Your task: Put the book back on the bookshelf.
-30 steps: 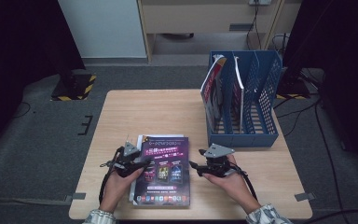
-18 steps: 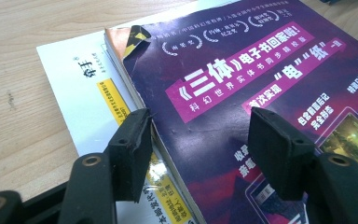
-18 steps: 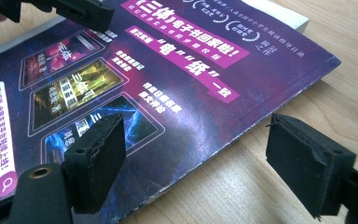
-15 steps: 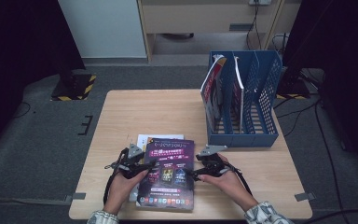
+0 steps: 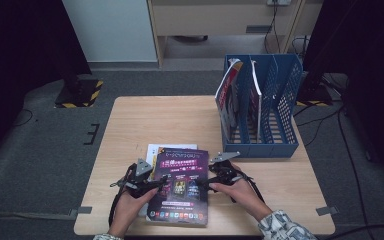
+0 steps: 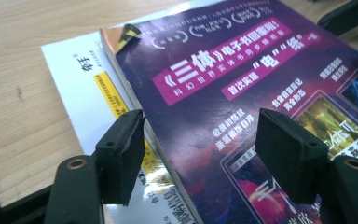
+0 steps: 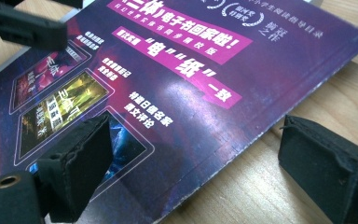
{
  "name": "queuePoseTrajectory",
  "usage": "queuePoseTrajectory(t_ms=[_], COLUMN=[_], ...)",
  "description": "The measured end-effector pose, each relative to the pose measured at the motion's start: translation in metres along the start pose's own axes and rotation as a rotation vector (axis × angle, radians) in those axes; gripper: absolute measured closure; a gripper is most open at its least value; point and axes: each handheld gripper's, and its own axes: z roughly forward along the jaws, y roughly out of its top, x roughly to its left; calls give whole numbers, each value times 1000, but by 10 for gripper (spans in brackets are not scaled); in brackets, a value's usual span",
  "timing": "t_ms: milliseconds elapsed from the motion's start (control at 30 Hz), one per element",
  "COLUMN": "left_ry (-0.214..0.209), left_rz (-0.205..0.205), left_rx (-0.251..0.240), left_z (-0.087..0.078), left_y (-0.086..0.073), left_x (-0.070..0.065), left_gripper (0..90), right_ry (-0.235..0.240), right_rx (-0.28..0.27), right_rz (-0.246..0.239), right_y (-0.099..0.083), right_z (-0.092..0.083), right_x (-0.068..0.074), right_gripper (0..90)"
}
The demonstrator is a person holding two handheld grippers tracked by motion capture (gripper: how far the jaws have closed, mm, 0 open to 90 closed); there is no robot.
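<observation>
A purple magazine (image 5: 180, 185) lies flat on a white booklet (image 5: 154, 150) at the near middle of the wooden table (image 5: 170, 120). My left gripper (image 5: 152, 184) is at its left edge and my right gripper (image 5: 207, 182) at its right edge. In the left gripper view the left gripper (image 6: 200, 149) is open. Its jaws straddle the magazine (image 6: 242, 84) edge, one over the booklet (image 6: 79, 79). In the right gripper view the right gripper (image 7: 196, 158) is open across the magazine (image 7: 168, 93) edge and bare wood. Both pairs of jaws have just been opening, and no pad presses the cover.
A blue file rack (image 5: 262, 107) stands at the back right of the table, with upright magazines (image 5: 228, 95) in its left slots. The person's hands come in over the front edge. Dark floor and cables surround the table.
The magazine has come down and slightly nearer the person, uncovering more of the white booklet behind it. Both grippers' jaws have spread apart off the magazine's edges.
</observation>
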Motion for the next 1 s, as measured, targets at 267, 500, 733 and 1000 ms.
queuePoseTrajectory(t_ms=[267, 500, 733, 1000], left_ry=[-13, -6, 7, 30], left_rz=[-58, -62, -46, -74], left_rx=[14, 11, 34, 41], left_z=[1, 1, -2, -10], left_y=[-4, -5, -4, -9], left_x=[1, -1, 2, 18], left_gripper=[336, 337, 328, 308], right_ry=[-3, -1, -3, 3], right_rx=[-26, -45, -41, -54], right_rz=[11, 27, 47, -16], right_y=[-2, -2, 0, 11], right_z=[1, 2, 3, 15], right_x=[0, -1, 0, 15], right_gripper=[101, 95, 146, 153])
